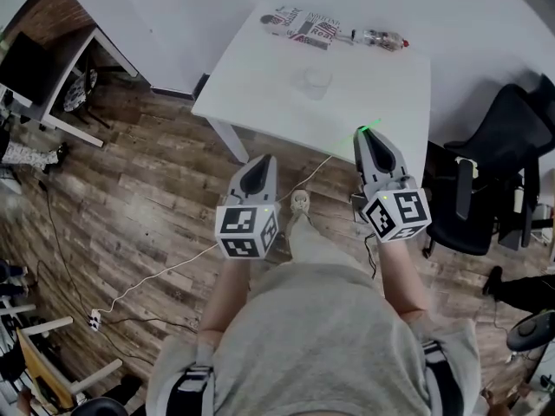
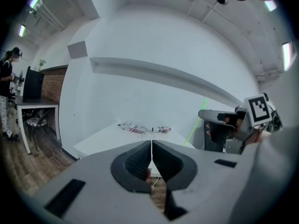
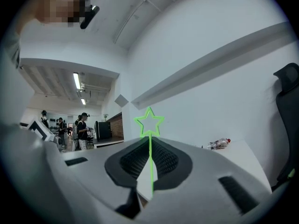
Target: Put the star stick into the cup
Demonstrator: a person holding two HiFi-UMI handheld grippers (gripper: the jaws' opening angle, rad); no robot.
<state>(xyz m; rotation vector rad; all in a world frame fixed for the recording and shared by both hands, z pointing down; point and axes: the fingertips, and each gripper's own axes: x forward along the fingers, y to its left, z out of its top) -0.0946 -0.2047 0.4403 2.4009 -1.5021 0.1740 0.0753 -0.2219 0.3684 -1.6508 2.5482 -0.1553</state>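
White worktop on a wood floor; cup near its middle, bottle at the far edge. Your right tongs pinch the star stick, star end up, well apart from the cup. Your left tongs are closed on nothing.

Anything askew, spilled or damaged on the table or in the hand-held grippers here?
Only one thing: a bottle lies on its side at the table's far edge, beside a printed packet. No spill shows. The cup seems upright, and the right hand-held gripper holds the star stick straight between its jaws.
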